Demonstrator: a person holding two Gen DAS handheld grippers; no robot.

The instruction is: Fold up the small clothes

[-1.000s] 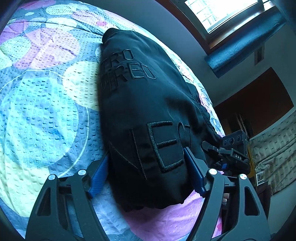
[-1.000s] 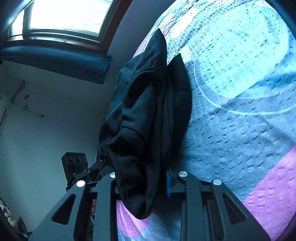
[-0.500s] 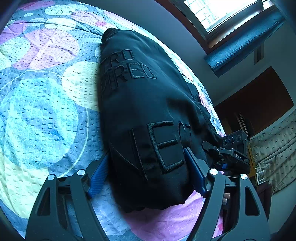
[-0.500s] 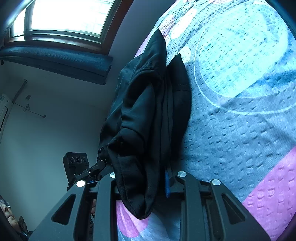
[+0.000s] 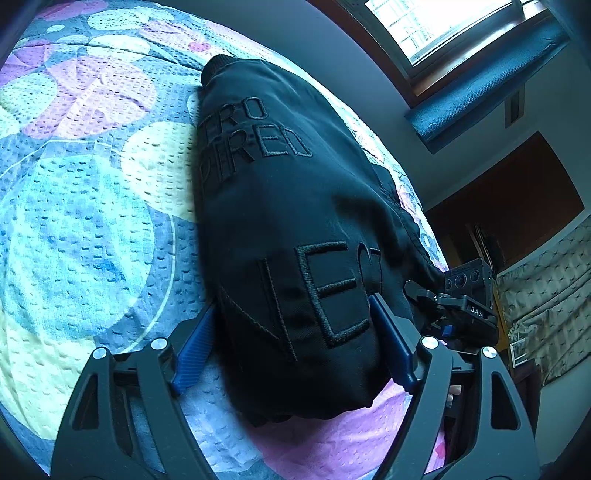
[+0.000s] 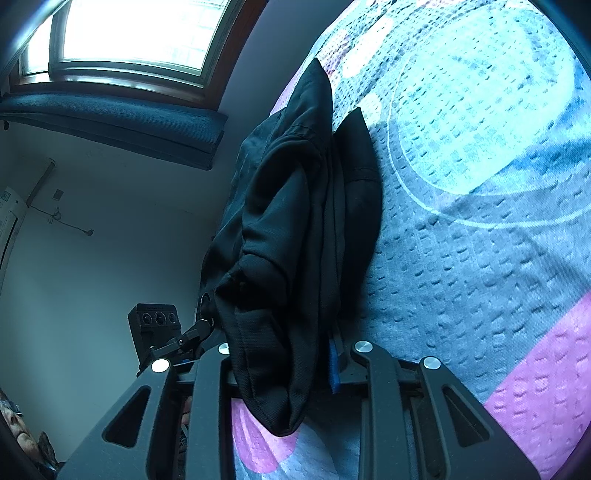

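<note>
A black garment (image 5: 295, 229) with raised black lettering lies folded on a patterned bedspread (image 5: 81, 229). My left gripper (image 5: 291, 332) holds its near edge, with the blue fingers (image 5: 194, 347) pressed against a thick bundle of the cloth. My right gripper (image 6: 280, 354) is shut on the bunched layers of the same garment (image 6: 295, 229) at its other near corner. Each gripper shows in the other's view, the right one at the garment's right edge (image 5: 467, 299), the left one beside the cloth (image 6: 159, 328).
The bedspread (image 6: 480, 221) has blue, yellow and pink circles and spreads out around the garment. A window (image 5: 436, 26) with a blue ledge and a grey wall stand beyond the bed. A dark doorway (image 5: 509, 206) is at the right.
Almost nothing has moved. The garment has sagged slightly lower between the left gripper's fingers, and both grippers hold the same grip.
</note>
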